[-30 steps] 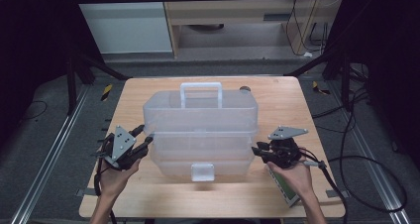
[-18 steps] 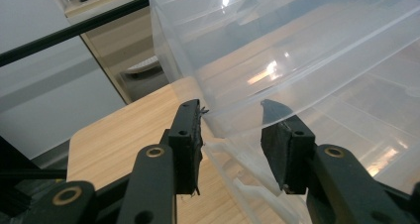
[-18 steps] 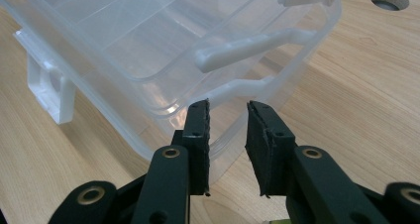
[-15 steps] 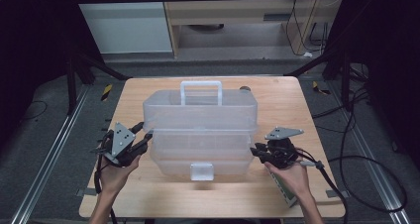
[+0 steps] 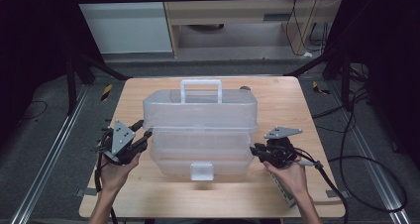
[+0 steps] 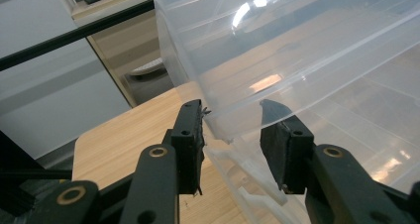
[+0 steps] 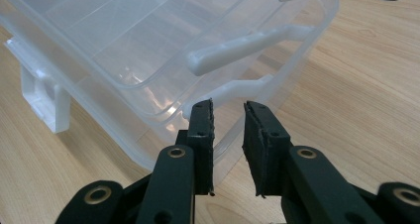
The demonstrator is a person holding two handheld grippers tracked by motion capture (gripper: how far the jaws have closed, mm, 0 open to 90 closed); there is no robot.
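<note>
A clear plastic storage box (image 5: pixel 200 130) with a white handle (image 5: pixel 200 85) and a white front latch (image 5: pixel 202 170) stands mid-table. My left gripper (image 5: pixel 141 130) is at its left end. In the left gripper view the jaws (image 6: pixel 233 125) straddle the box's corner edge (image 6: pixel 307 50), one jaw seen through the clear wall, with a gap on both sides: open. My right gripper (image 5: pixel 255 150) is at the box's right end. Its jaws (image 7: pixel 228 120) have just been closing and stand narrowly apart, with the box's lower rim (image 7: pixel 109 40) at their tips, not clamped.
The wooden table (image 5: pixel 282 105) has a round hole (image 5: pixel 244 88) behind the box. A pale flat strip (image 5: pixel 283 190) lies under the right hand. Black frame posts flank the table, and cables (image 5: pixel 366 159) lie on the floor at the right.
Both hands keep their places at the box's two ends. The box has not moved.
</note>
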